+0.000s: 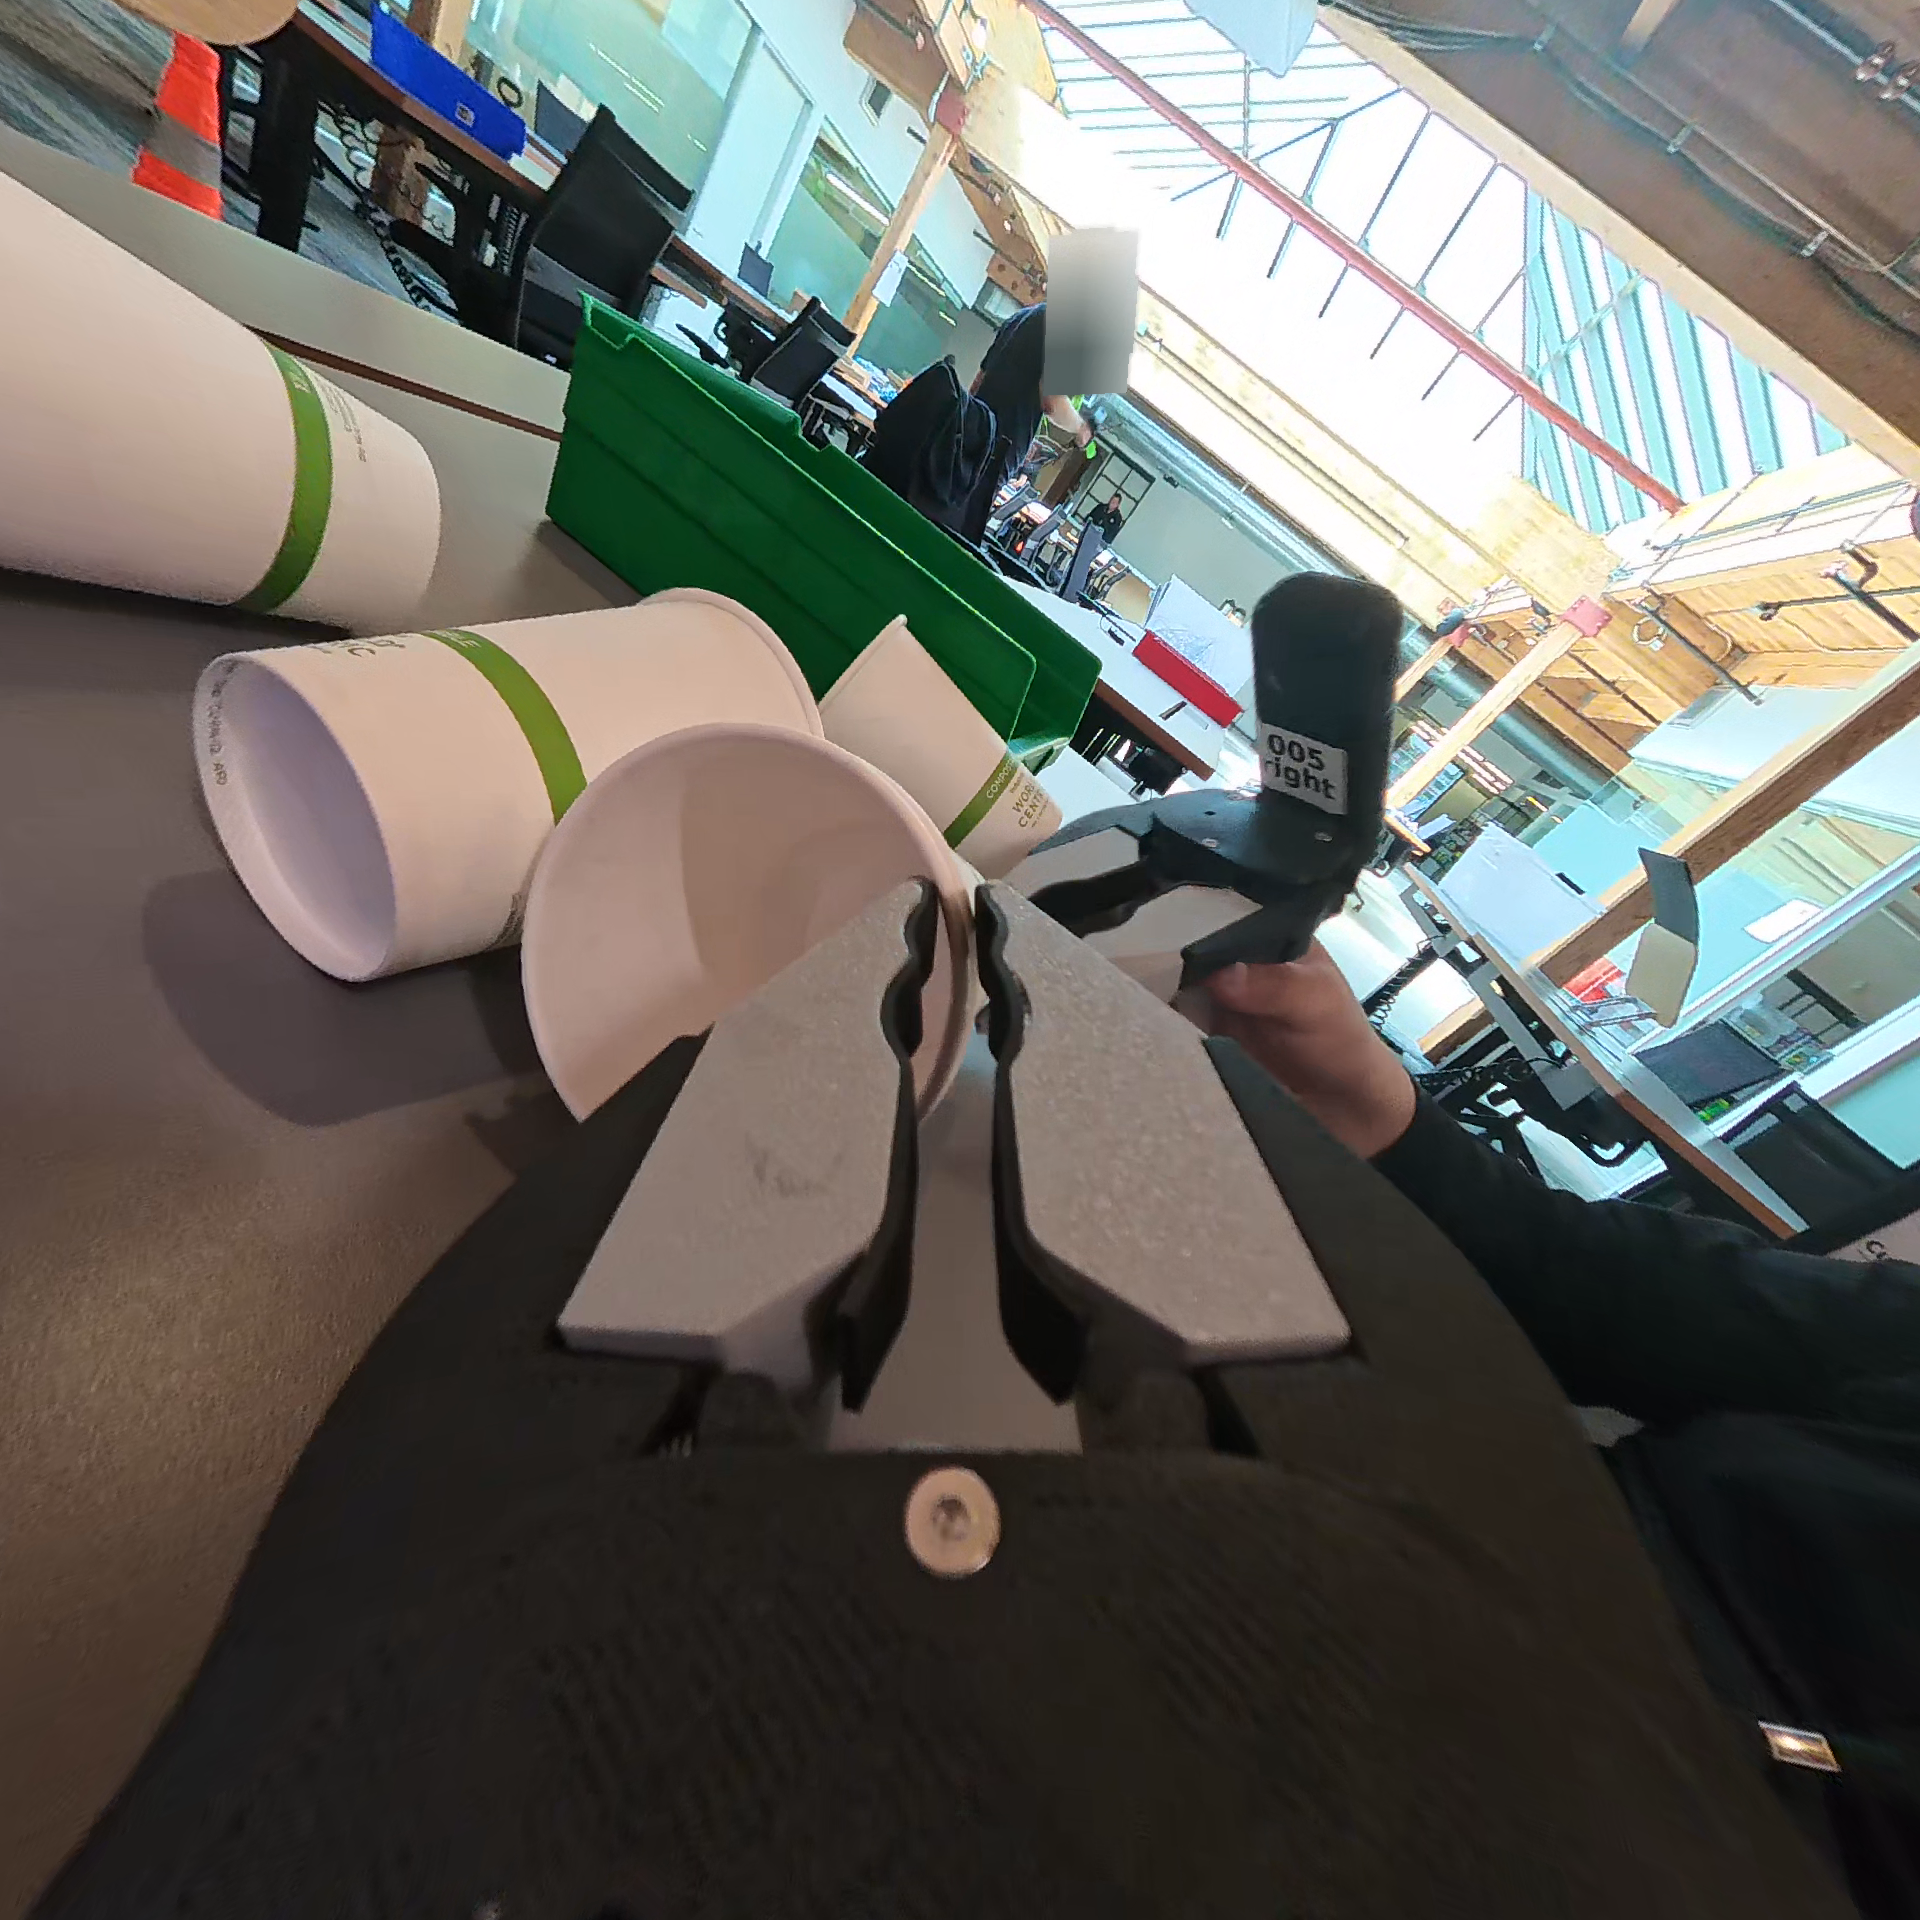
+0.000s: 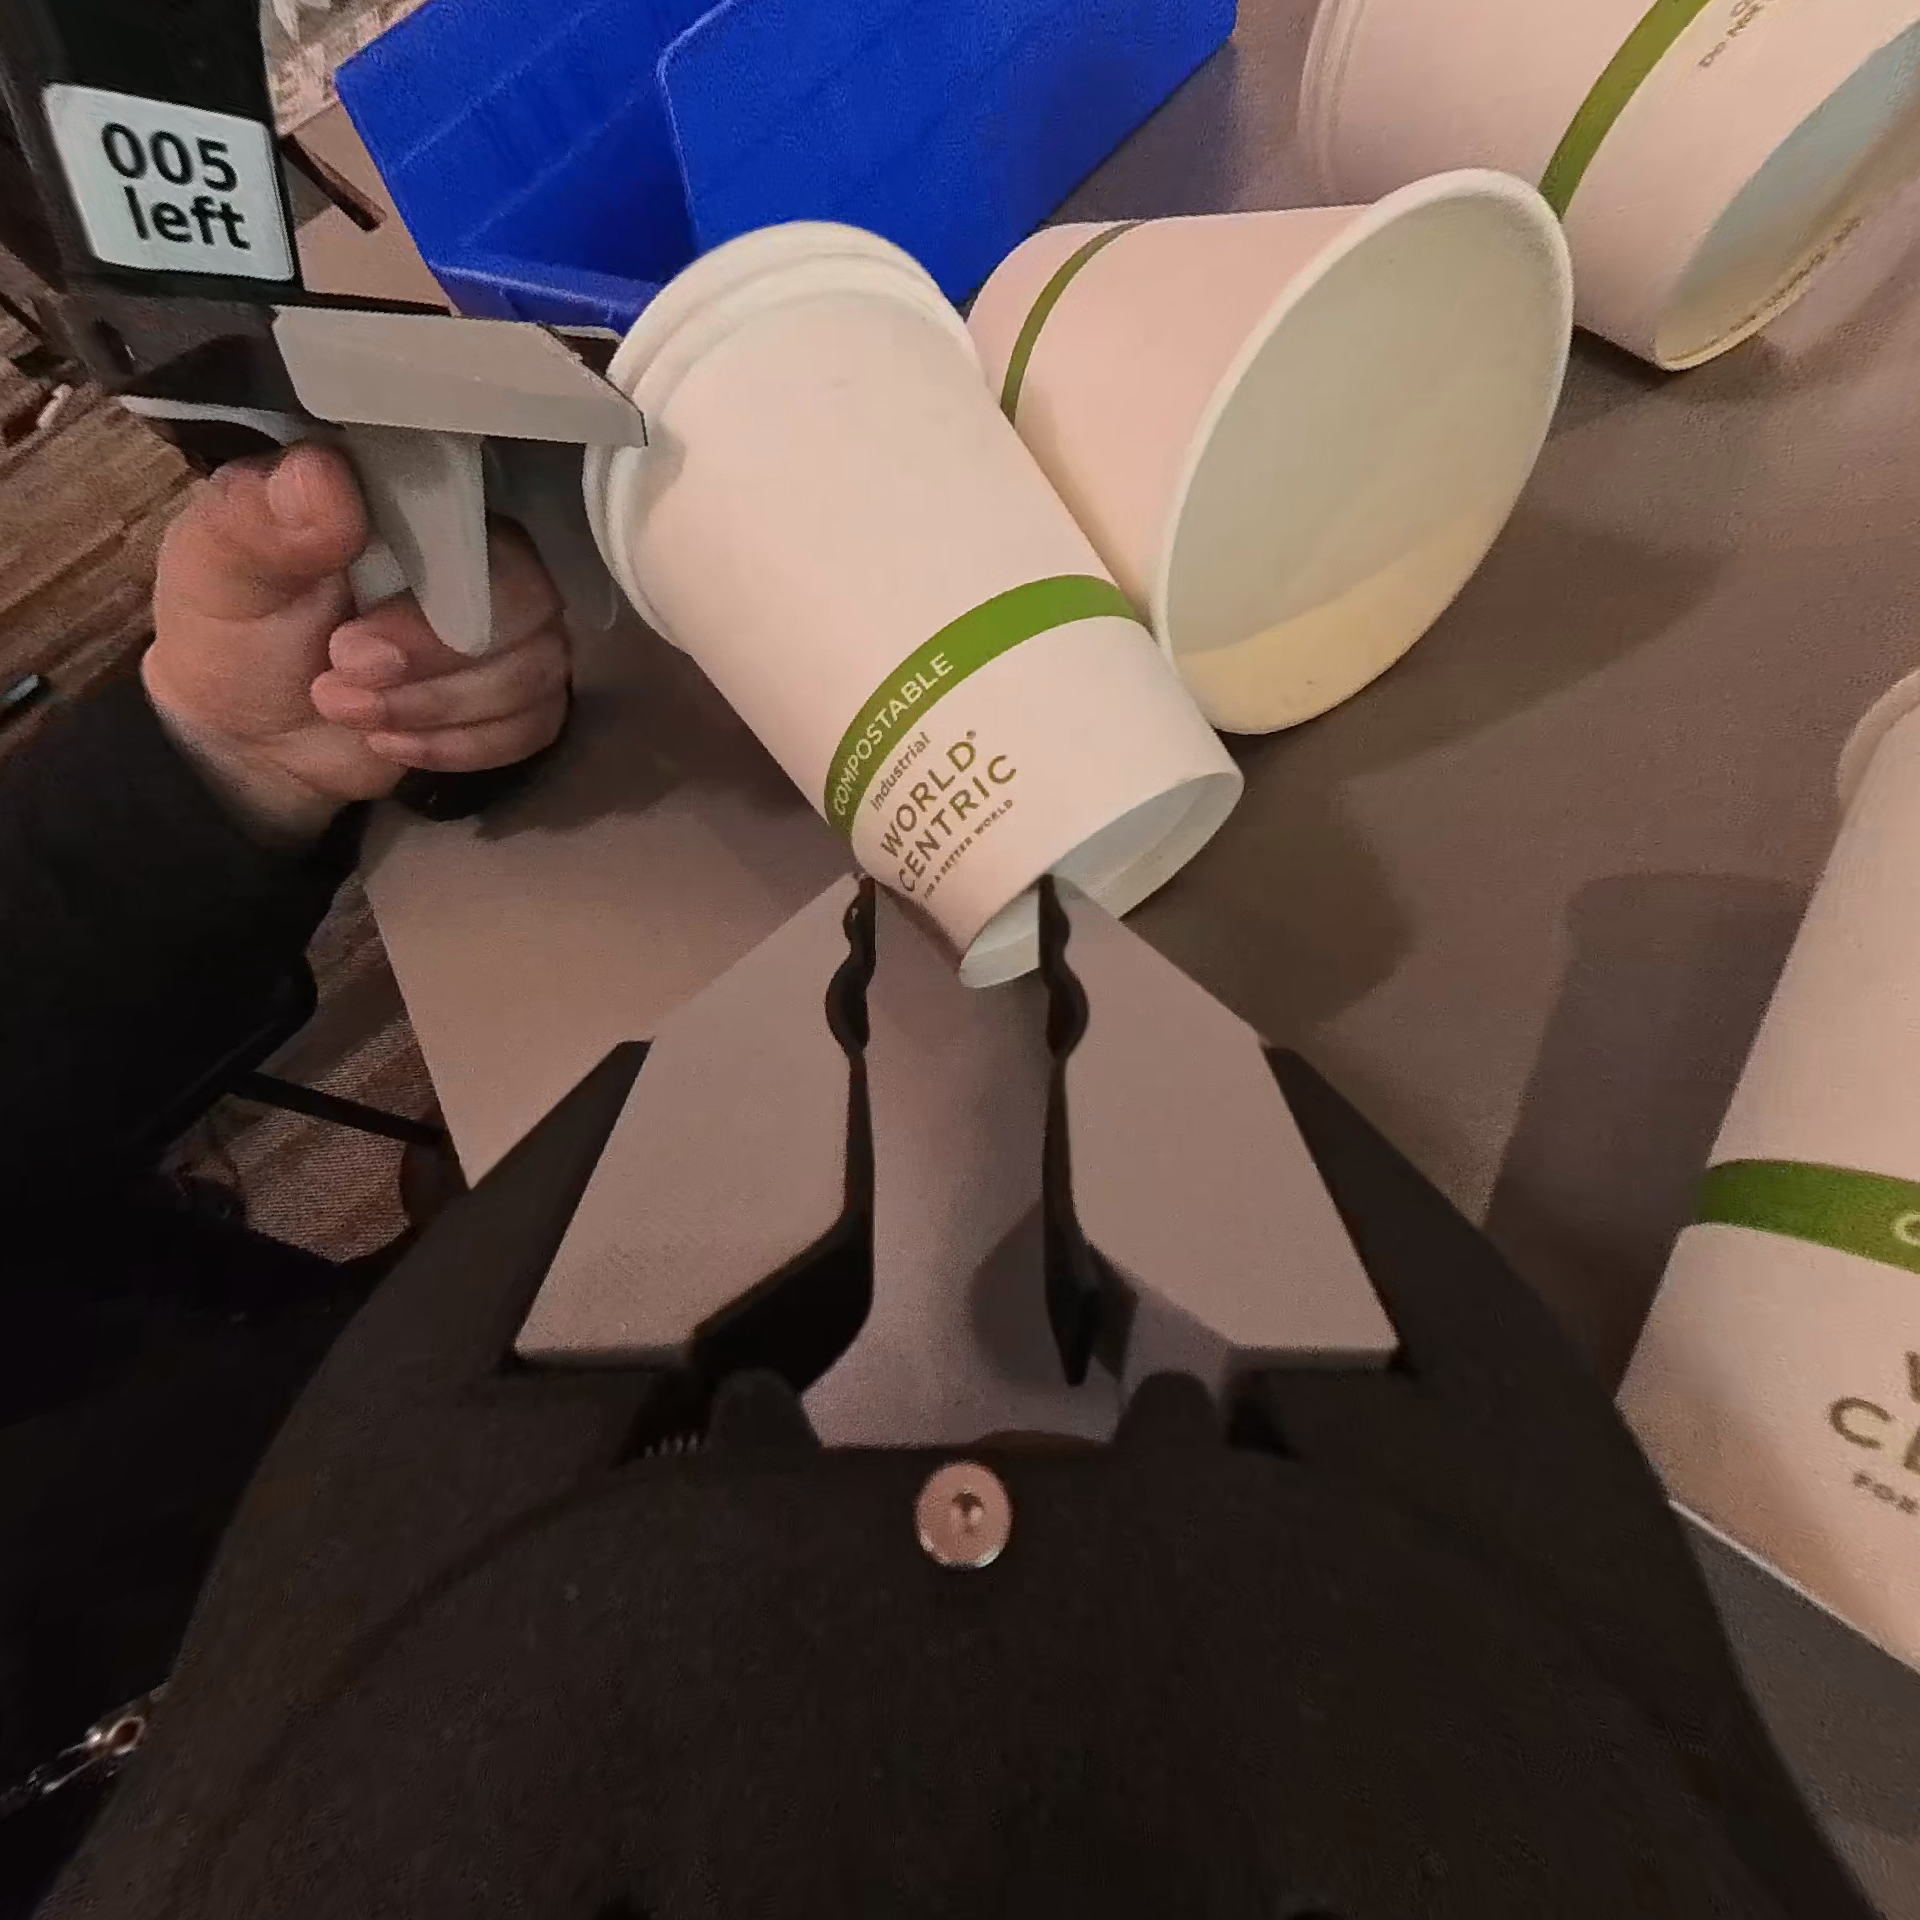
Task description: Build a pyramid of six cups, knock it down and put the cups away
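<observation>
White paper cups with a green band lie tipped over on the grey table (image 2: 1455, 935). My left gripper (image 1: 956, 914) is shut on the rim of a stack of nested cups (image 1: 727, 935). The right wrist view shows the same grip (image 2: 613, 436) on the stack (image 2: 831, 520), which is held tilted. My right gripper (image 2: 956, 904) is open, its fingertips on either side of the stack's bottom edge. It also shows in the left wrist view (image 1: 1164, 894), just beyond the stack. A single cup (image 2: 1299, 468) lies against the stack, also seen in the left wrist view (image 1: 468, 769).
A larger lying cup (image 1: 156, 468) is at the left, also in the right wrist view (image 2: 1662, 156). Another cup (image 2: 1818, 1299) is close on the right. A green bin (image 1: 748, 520) and a blue bin (image 2: 779, 125) stand on the table. A person stands far behind. The grippers' ends are close to 9 centimeters from one another.
</observation>
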Motion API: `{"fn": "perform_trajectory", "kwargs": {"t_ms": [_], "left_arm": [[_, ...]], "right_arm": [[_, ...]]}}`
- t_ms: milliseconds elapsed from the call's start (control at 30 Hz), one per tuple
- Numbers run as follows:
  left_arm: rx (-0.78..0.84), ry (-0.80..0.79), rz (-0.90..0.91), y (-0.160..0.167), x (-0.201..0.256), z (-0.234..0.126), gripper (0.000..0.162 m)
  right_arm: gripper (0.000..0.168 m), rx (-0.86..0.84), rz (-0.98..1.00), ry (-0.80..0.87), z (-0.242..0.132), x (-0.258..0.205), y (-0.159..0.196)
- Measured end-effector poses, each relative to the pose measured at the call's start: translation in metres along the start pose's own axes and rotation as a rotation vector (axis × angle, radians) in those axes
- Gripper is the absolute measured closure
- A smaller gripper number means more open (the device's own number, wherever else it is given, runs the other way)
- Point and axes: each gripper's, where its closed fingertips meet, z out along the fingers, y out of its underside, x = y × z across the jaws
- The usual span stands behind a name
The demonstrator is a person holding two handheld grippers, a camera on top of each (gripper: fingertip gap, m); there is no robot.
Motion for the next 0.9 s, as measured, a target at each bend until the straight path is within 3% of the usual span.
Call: {"fn": "perform_trajectory", "kwargs": {"t_ms": [133,367,900], "left_arm": [[0.004,0.003,-0.006,-0.001,0.000,-0.001,0.157],[0.002,0.000,0.002,0.000,0.000,-0.001,0.157],[0.029,-0.022,-0.010,-0.005,-0.005,-0.003,0.160]], "right_arm": [[0.152,0.021,-0.049,0.012,-0.007,0.001,-0.004],[0.163,0.053,-0.003,-0.069,-0.017,0.001,-0.005],[0.164,0.031,-0.002,-0.046,-0.033,0.018,0.005]]}}
